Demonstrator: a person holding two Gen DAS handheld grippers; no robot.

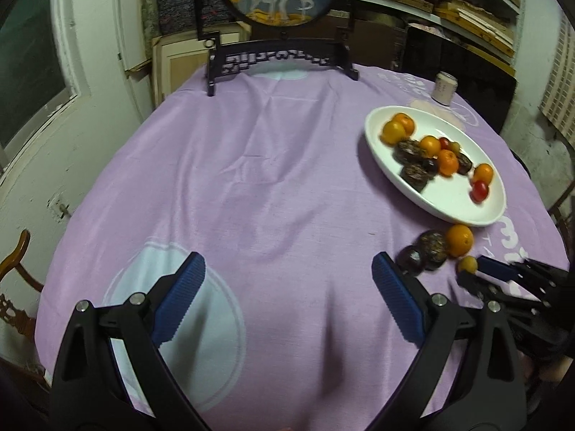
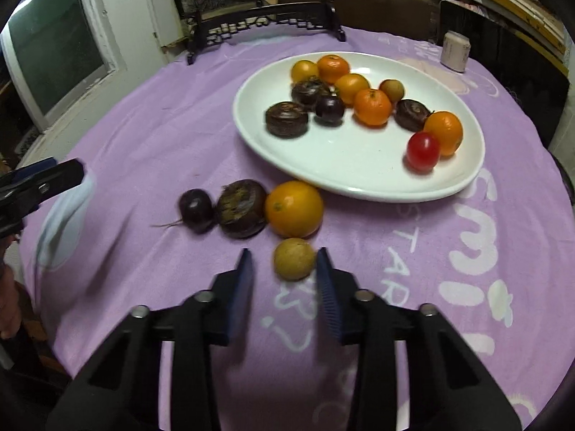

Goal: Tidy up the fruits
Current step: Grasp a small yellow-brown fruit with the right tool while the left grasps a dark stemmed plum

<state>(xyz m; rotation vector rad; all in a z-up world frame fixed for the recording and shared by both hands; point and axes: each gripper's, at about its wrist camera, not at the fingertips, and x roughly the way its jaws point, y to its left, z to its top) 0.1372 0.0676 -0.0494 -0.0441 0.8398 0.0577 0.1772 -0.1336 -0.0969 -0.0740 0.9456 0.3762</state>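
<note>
A small tan fruit [image 2: 294, 259] lies on the purple cloth between the fingers of my right gripper [image 2: 284, 251]. Its right pad is at the fruit's side; a gap shows between the left pad and the fruit, so the gripper is open. Just beyond lie a loose orange [image 2: 294, 208], a brown ridged fruit [image 2: 241, 208] and a dark purple one [image 2: 197, 210]. The white oval plate [image 2: 359, 190] holds several oranges, brown and dark fruits and a red one. My left gripper [image 1: 287, 256] hovers open over bare cloth, with nothing between its fingers, left of the loose fruits [image 1: 433, 248].
A round painted screen on a dark carved stand [image 1: 282, 54] stands at the table's far edge. A pale can [image 1: 445, 88] sits behind the plate. A wooden chair [image 1: 18, 262] is beside the table at the left; shelves line the back wall.
</note>
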